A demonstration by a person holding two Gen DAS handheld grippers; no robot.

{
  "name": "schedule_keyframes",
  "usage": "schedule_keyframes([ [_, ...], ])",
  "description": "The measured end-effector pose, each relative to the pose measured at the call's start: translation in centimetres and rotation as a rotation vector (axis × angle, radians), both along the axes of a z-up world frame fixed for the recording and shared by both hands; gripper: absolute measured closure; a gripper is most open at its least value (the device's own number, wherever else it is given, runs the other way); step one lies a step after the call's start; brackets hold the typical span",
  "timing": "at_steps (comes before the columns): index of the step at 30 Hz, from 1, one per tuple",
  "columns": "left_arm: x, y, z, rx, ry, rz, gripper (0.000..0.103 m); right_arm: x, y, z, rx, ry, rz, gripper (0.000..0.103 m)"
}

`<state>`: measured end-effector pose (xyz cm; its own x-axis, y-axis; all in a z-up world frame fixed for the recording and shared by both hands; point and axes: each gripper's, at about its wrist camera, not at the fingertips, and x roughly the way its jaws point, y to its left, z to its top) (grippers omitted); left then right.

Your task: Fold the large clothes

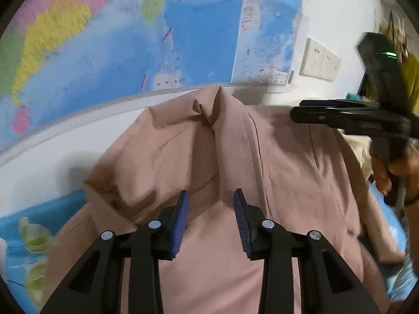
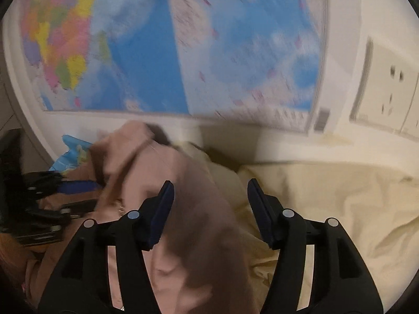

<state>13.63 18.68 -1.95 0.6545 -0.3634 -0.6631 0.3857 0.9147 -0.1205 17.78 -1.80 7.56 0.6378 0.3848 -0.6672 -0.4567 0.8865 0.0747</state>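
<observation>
A large dusty-pink garment (image 1: 209, 157) lies crumpled and spread over the surface, with a raised fold near its far edge by the wall. My left gripper (image 1: 210, 196) is open just above it, blue pads apart, nothing between them. My right gripper (image 2: 209, 185) is open over the garment's right edge (image 2: 183, 209), where pink cloth meets cream bedding. In the left wrist view the right gripper (image 1: 314, 110) shows side-on at the right, above the garment's far right corner. In the right wrist view the left gripper (image 2: 65, 193) shows at the left over the cloth.
A colourful wall map (image 1: 131, 39) hangs behind the surface. Wall sockets (image 1: 319, 61) sit to its right. A blue patterned sheet (image 1: 31, 235) lies under the garment. Cream bedding (image 2: 327, 209) fills the right side. A yellow-clad person (image 1: 411, 78) stands at far right.
</observation>
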Motion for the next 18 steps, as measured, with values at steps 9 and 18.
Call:
schedule_keyframes([
  [9,0.6,-1.9,-1.0,-0.118,0.042,-0.069,0.098,1.9,6.2,0.7,0.076,0.124,0.197,0.044],
  [18,-0.1,-0.7,0.0,-0.145,-0.012,-0.069,0.063,2.3,1.4,0.5,0.277,0.214,0.215,0.101],
])
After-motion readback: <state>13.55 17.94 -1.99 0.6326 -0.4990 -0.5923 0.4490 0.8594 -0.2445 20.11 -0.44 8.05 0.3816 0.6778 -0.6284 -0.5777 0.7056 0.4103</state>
